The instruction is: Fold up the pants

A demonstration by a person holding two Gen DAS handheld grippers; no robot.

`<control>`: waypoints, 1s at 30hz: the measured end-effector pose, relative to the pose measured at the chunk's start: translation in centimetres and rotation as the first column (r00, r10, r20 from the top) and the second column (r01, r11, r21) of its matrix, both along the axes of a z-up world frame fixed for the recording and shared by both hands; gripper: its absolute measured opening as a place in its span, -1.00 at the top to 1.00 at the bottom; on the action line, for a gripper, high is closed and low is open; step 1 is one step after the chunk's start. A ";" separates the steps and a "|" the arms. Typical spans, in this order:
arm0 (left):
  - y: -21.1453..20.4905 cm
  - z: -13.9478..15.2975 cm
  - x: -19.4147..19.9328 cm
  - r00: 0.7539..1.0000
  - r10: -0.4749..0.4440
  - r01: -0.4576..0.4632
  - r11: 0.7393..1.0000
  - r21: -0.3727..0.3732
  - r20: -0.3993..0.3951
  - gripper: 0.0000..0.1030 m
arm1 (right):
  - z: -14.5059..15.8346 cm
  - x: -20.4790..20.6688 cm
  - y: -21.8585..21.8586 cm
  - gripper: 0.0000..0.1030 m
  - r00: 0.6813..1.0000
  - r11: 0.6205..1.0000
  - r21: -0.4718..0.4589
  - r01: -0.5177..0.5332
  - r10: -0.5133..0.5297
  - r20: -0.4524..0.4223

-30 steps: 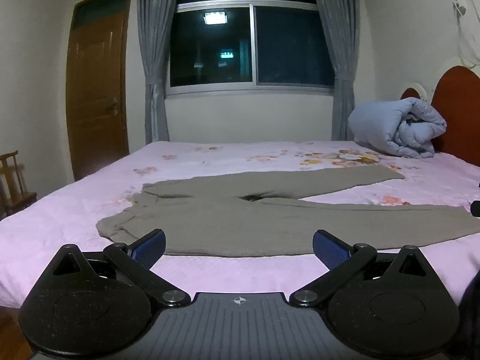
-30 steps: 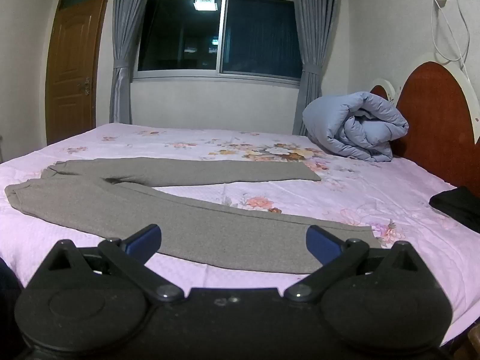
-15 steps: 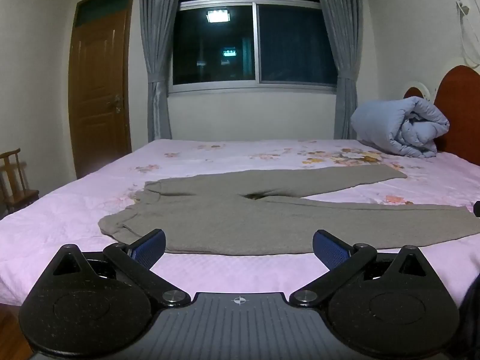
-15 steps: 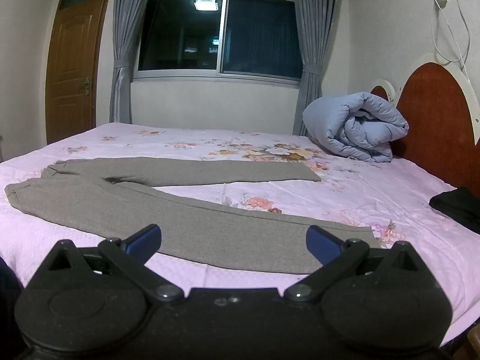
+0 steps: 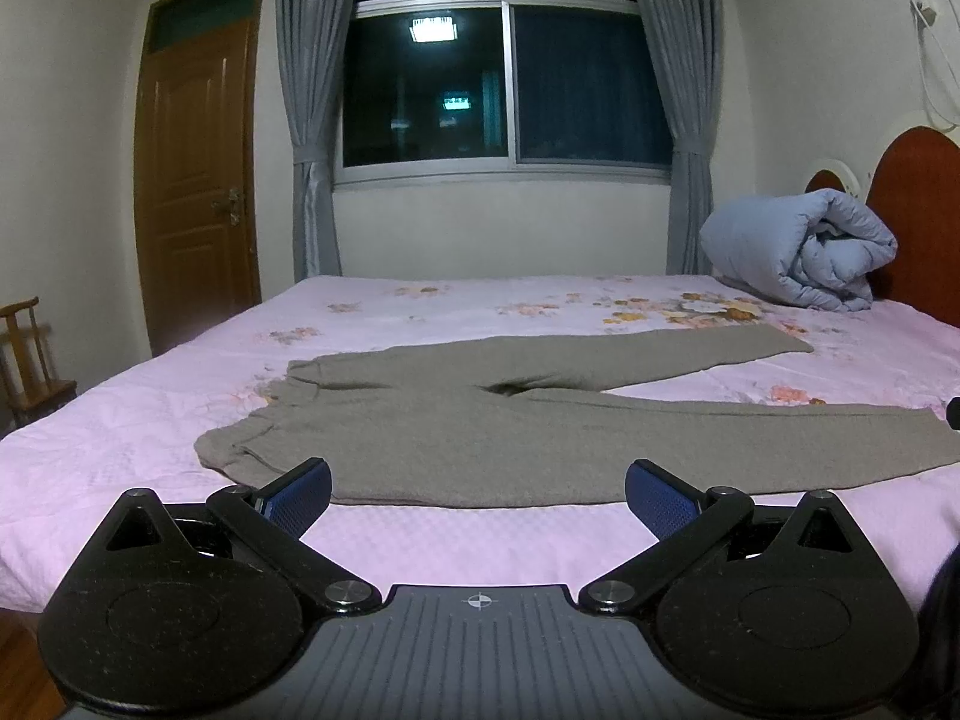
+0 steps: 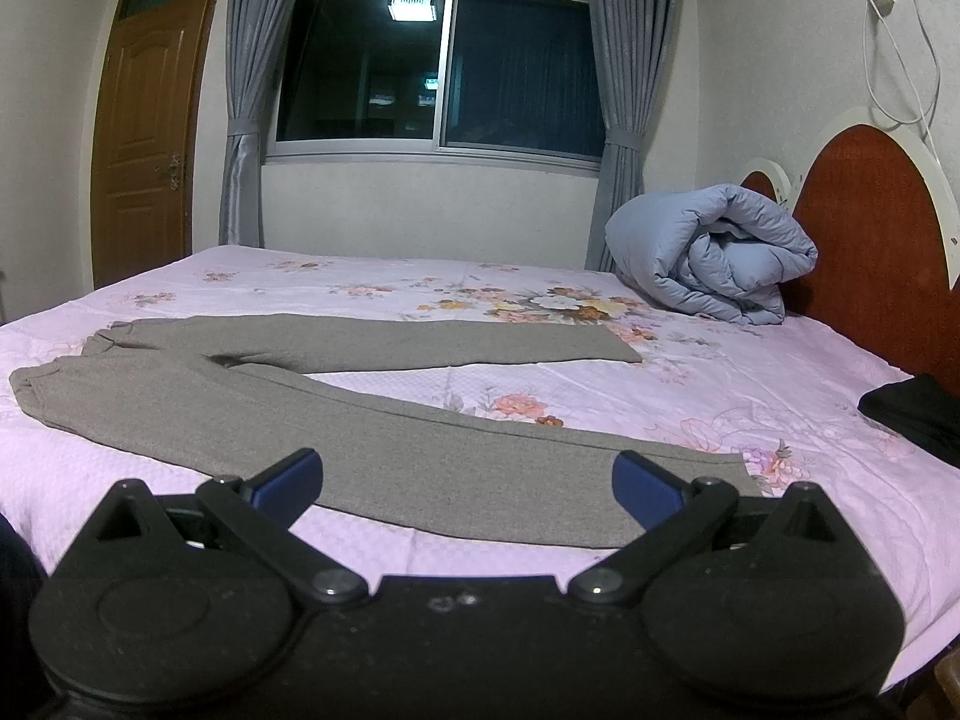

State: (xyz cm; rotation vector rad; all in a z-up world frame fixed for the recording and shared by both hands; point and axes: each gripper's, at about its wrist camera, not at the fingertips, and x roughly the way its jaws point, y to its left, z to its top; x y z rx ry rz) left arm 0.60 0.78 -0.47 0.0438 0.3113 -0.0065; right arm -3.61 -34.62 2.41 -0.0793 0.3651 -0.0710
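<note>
Grey pants lie flat on the pink floral bed, waistband to the left, the two legs spread apart to the right. In the right wrist view the pants show with the near leg's cuff close to the right finger. My left gripper is open and empty, hovering at the near edge of the bed in front of the waist and near leg. My right gripper is open and empty, in front of the near leg's lower part.
A rolled blue duvet lies by the red headboard. A black garment lies at the bed's right edge. A wooden chair and door stand at the left, a window behind the bed.
The left gripper's view has shifted slightly, with the pants a little further right and higher in the frame. The right gripper has hardly moved. Both stay open.
</note>
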 end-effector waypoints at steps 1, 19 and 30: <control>0.0 0.0 -0.1 1.000 0.002 -0.002 1.000 0.001 0.002 -1.00 | 0.0 0.0 0.0 -0.89 1.000 1.000 0.000 0.000 0.000 0.000; -0.1 0.0 -0.1 1.000 0.002 -0.002 1.000 0.004 0.001 -1.00 | 0.0 0.0 0.0 -0.89 1.000 1.000 -0.001 0.000 0.000 0.000; -0.1 -0.1 -0.2 1.000 0.002 -0.002 1.000 0.003 0.003 -1.00 | 0.1 0.0 0.1 -0.89 1.000 1.000 -0.002 0.000 0.000 0.000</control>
